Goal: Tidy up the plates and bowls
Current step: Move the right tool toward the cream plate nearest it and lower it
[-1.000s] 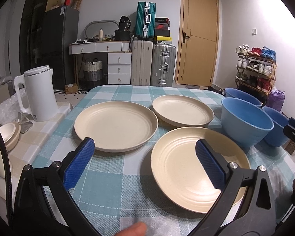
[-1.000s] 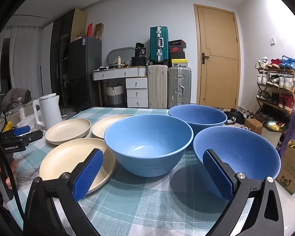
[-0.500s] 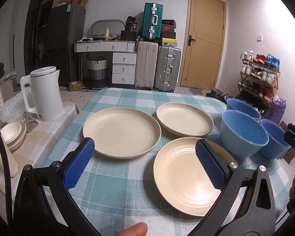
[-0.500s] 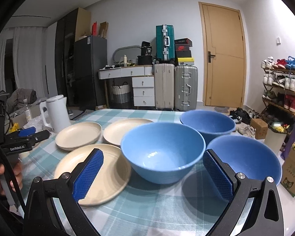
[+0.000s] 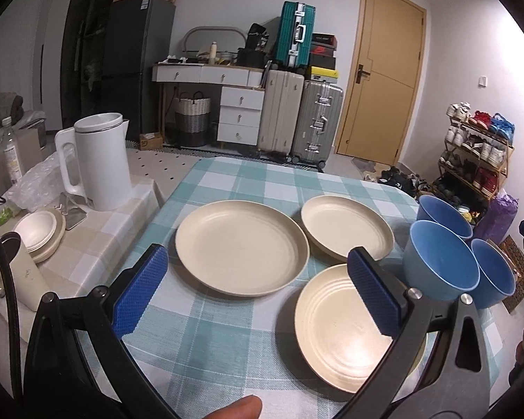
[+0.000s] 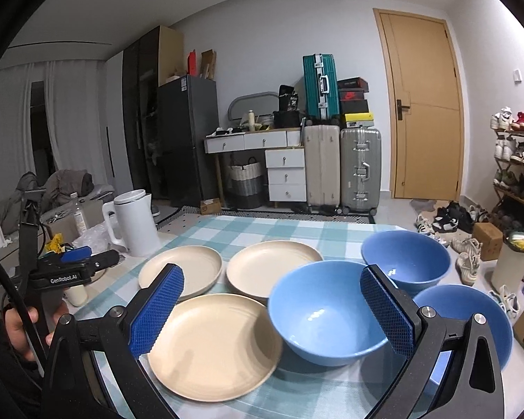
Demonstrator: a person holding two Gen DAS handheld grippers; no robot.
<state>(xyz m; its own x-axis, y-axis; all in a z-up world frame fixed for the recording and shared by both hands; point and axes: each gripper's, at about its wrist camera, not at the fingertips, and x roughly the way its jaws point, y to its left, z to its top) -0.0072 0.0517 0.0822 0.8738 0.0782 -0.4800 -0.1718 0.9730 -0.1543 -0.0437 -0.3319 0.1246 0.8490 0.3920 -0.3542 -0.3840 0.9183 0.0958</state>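
Note:
Three cream plates lie on the checked tablecloth: a far left plate, a far right plate and a near ribbed plate. Three blue bowls stand to their right: the middle bowl, the far bowl and the near right bowl. My left gripper is open and empty above the table's near edge. My right gripper is open and empty, raised over the near plate and the middle bowl. The left gripper also shows in the right wrist view.
A white kettle stands on a side table at the left with small white dishes and a cup. The checked table ends close below the grippers. Suitcases, drawers and a shoe rack stand behind.
Both grippers have risen and drawn back from the table, so plates and bowls look smaller and lower. Both stay open. Plates and bowls have not moved.

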